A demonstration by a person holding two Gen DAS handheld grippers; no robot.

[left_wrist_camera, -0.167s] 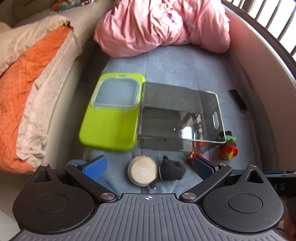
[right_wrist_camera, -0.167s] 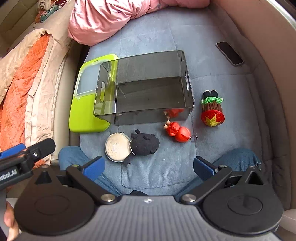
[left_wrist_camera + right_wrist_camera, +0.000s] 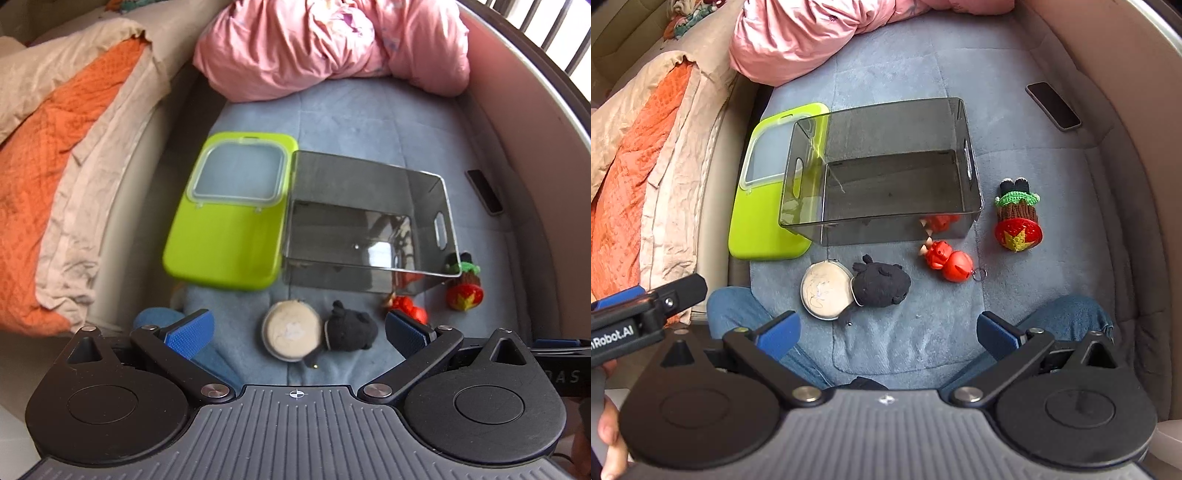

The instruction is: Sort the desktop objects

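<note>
The sorting seems not begun: the smoky clear bin is empty, while the round tin, black plush toy, red figure and knitted doll lie outside it, and the left gripper and right gripper are both spread wide, holding nothing.

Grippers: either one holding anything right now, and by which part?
Nothing held. Left gripper and right gripper are both open and empty, above the black plush and round tin.
</note>
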